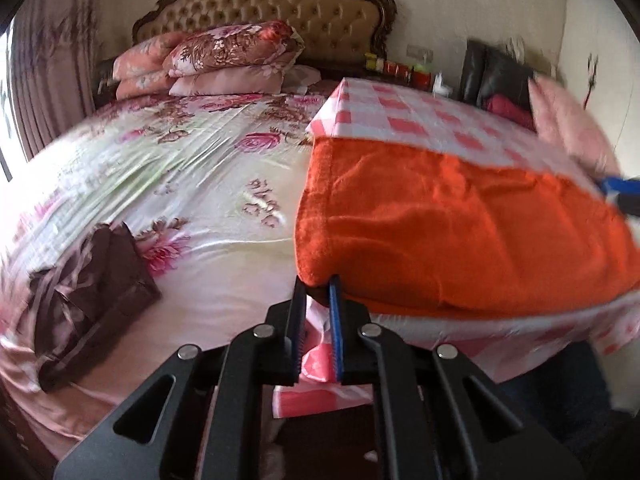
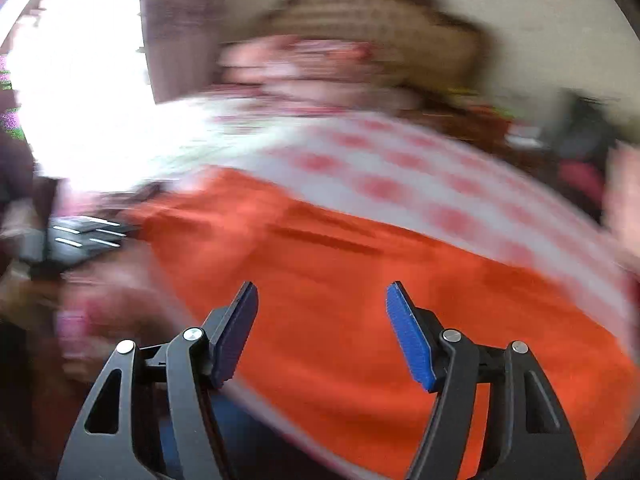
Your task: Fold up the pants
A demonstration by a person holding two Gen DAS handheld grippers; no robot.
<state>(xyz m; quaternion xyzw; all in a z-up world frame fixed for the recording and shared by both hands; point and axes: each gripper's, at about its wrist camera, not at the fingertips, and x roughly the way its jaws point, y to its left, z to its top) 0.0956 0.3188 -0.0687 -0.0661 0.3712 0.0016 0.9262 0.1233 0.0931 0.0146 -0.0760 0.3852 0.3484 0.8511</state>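
Bedroom: floral bed left of frame, checked tablecloth on a table right. No legible writing. One orange pants lies on the cloth, centre-right. Left gripper pinches its near corner, jaws almost closed. Right gripper wide apart, holding nothing, above the pants. Right view heavily blurred. Two or three pillows, stack unclear.

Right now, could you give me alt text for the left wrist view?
The left gripper pinches the near corner of orange pants lying on a pink checked cloth. Beside it spreads a floral bed with stacked pillows.
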